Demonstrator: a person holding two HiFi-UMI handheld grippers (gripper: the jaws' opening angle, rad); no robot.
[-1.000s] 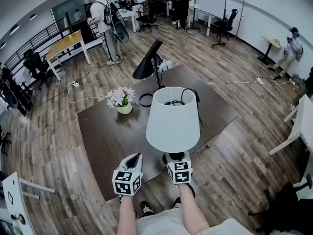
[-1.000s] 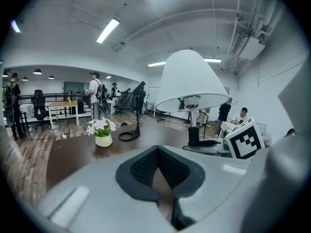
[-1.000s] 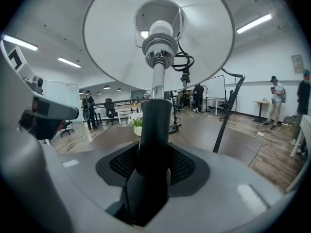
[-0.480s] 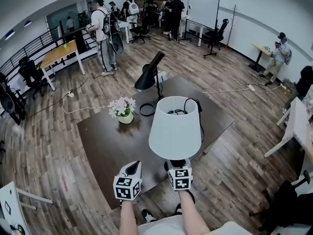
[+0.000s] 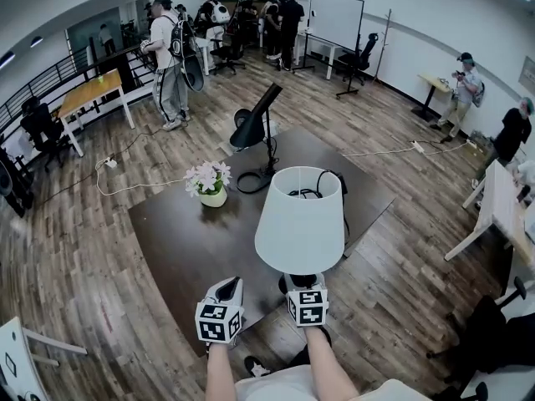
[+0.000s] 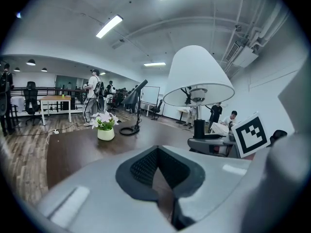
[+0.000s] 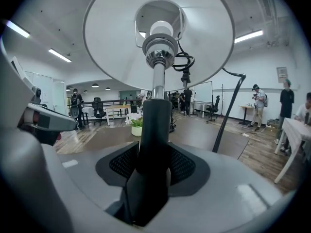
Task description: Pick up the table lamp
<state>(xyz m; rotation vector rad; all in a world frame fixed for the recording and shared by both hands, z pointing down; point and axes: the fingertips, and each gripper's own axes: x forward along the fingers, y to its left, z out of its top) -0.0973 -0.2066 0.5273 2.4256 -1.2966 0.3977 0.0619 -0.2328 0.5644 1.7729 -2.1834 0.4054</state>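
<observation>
The table lamp has a white cone shade (image 5: 299, 220) over a dark stem (image 7: 153, 130) and stands near the front edge of the dark brown table (image 5: 184, 241). My right gripper (image 5: 305, 286) is shut on the lamp's stem, low under the shade; in the right gripper view the stem (image 7: 151, 171) fills the gap between the jaws and the bulb (image 7: 160, 30) shows above. My left gripper (image 5: 226, 295) sits to the left of the lamp, shut with nothing in it. From the left gripper view the shade (image 6: 197, 76) appears at the right.
A pot of pale flowers (image 5: 209, 182) stands mid-table. A black desk lamp (image 5: 255, 119) with a ring base (image 5: 249, 180) is at the far side, and a black cable (image 5: 322, 186) lies behind the shade. Several people stand around the room.
The head view has shifted slightly; the lamp and both grippers keep the same places relative to each other, right gripper still closed on the stem.
</observation>
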